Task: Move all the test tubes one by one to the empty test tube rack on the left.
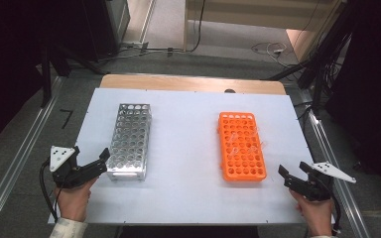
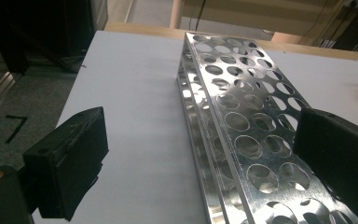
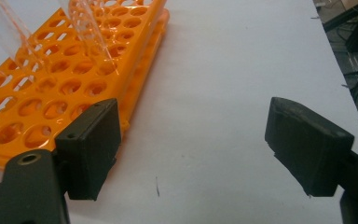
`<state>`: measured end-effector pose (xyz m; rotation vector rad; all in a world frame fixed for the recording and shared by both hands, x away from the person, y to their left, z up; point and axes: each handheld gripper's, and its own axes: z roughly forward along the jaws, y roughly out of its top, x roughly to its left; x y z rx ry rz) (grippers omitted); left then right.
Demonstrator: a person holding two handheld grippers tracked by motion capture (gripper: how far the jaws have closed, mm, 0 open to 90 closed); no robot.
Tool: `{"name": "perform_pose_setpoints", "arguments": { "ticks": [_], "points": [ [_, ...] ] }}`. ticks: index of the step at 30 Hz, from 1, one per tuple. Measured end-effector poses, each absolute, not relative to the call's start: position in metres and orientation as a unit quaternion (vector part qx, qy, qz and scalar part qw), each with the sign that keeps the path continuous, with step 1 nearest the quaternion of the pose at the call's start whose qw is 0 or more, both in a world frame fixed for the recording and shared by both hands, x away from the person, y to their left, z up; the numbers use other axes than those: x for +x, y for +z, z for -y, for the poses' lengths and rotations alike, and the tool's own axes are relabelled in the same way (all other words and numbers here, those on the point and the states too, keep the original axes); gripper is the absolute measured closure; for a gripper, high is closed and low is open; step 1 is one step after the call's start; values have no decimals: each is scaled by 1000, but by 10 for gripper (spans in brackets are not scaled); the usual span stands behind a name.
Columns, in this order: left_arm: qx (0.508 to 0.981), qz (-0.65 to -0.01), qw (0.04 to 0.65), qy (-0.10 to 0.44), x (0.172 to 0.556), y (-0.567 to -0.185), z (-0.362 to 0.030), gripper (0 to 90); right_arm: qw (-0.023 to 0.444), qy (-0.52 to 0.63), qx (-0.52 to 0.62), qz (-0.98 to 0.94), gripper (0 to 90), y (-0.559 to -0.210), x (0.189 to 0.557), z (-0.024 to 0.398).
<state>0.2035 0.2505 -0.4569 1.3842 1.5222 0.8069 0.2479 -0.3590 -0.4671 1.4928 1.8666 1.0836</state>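
A silver metal tube rack with empty holes stands on the left of the white table top. My left gripper is open by its near left corner. In the left gripper view the metal rack runs away between the wide-apart jaws of that gripper, with the right jaw over its near end. An orange tube rack stands on the right and holds a few clear tubes, which lean in its holes. My right gripper is open to the right of the orange rack's near end, with only bare table between its jaws.
The white sheet lies on a wooden table whose far edge shows at the back. Metal rails run along the floor on both sides. Cables lie on the floor beyond the table. A wide bare strip separates the two racks.
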Motion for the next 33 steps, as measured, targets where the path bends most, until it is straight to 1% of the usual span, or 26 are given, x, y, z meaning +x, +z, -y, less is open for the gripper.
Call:
{"name": "perform_pose_setpoints", "arguments": {
  "ticks": [1,5,7,13,27,33],
  "points": [
    [560,-615,449,326,204,-457,-250,31,256,399,550,-688,169,-467,248,359],
    [563,-614,446,328,203,-457,-248,31,283,387,533,-697,168,-467,248,353],
    [563,-613,447,327,203,-457,-248,31,286,383,533,-698,167,-467,248,351],
    [560,-615,449,326,202,-457,-249,33,262,394,536,-699,167,-462,251,345],
    [558,-618,450,323,202,-457,-249,37,245,404,520,-712,200,-463,260,330],
    [557,-618,449,325,203,-458,-250,37,248,408,512,-714,222,-462,265,326]
  ]
}}
